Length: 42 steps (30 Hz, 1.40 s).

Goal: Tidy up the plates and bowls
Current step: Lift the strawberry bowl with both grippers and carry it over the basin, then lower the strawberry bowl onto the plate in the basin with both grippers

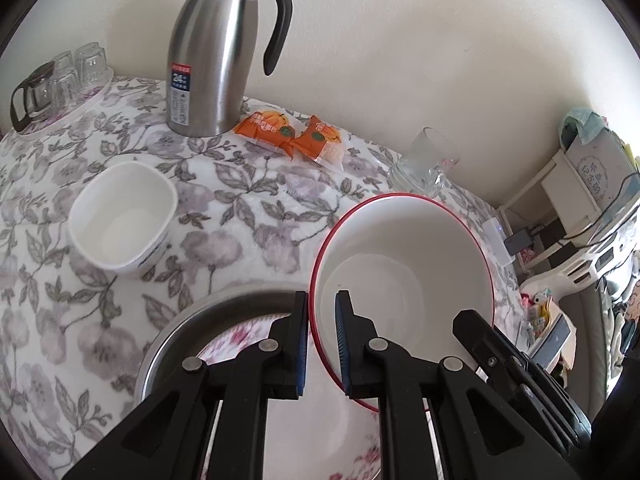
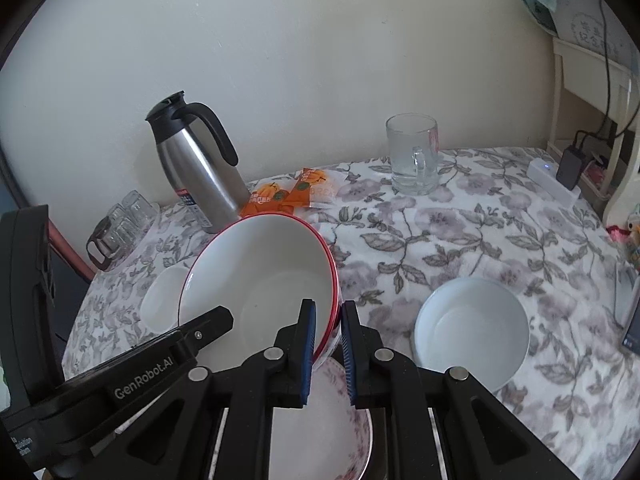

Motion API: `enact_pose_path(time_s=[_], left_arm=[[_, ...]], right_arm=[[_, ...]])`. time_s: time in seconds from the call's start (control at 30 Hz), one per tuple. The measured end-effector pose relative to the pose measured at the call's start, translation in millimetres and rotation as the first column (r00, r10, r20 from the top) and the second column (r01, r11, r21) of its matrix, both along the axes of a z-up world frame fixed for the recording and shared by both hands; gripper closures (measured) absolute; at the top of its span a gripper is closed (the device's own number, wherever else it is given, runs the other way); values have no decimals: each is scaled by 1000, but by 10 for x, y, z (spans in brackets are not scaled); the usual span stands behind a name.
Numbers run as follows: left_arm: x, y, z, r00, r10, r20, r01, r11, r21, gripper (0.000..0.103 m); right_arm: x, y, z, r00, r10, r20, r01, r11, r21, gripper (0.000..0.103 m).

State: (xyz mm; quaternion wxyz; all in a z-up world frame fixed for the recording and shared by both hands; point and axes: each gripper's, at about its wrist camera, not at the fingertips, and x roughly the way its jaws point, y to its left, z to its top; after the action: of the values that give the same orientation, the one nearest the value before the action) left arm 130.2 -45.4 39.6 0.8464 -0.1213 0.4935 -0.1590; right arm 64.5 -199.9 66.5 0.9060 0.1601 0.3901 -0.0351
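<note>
A large white bowl with a red rim (image 1: pixel 404 264) is held tilted above a floral plate (image 1: pixel 312 432) that lies in a steel basin (image 1: pixel 224 300). My left gripper (image 1: pixel 321 344) is shut on the bowl's left rim. My right gripper (image 2: pixel 328 350) is shut on the same bowl (image 2: pixel 260 276) at its right rim, above the floral plate (image 2: pixel 320 432). A small white squarish bowl (image 1: pixel 122 220) stands on the cloth to the left, partly hidden in the right wrist view (image 2: pixel 160 304). A round white bowl (image 2: pixel 472 332) stands to the right.
On the floral tablecloth (image 2: pixel 460 232) stand a steel thermos jug (image 1: pixel 216 56), orange snack packets (image 1: pixel 292 136), a glass mug (image 2: pixel 412 156) and a tray of glasses with a small glass pot (image 1: pixel 52 88). A phone (image 2: pixel 630 320) lies at the right edge. Shelves with chargers are at the far right.
</note>
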Motion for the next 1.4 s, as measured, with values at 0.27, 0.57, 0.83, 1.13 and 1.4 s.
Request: enact_pose_path(time_s=[0.27,0.57,0.83,1.13,1.4], left_arm=[[-252,218,-120,999,13,-43,-14,1000,-5,90],[-427,418,-141,998,39,-51,-38,999,23,90],[-458,551,-151,997,60,-55,-57,997,55,90],[-428,527,-220,994,59,-96,-52,996,70,90],[-429,427,-264,993,39,-116,-29,996,86,90]], right_arm=[[-295,123,-215,1000,-25,-19,27,996,86,89],[-423,297,-368,999,-16,-35,20,993,116,89],[-377,456,-415,998,23,-64,-17,996,93,89],[-331,422,-517,994,14,-112,-3,995,100,89],[-339,357,-556,991,0,-136,14,995,100,89]])
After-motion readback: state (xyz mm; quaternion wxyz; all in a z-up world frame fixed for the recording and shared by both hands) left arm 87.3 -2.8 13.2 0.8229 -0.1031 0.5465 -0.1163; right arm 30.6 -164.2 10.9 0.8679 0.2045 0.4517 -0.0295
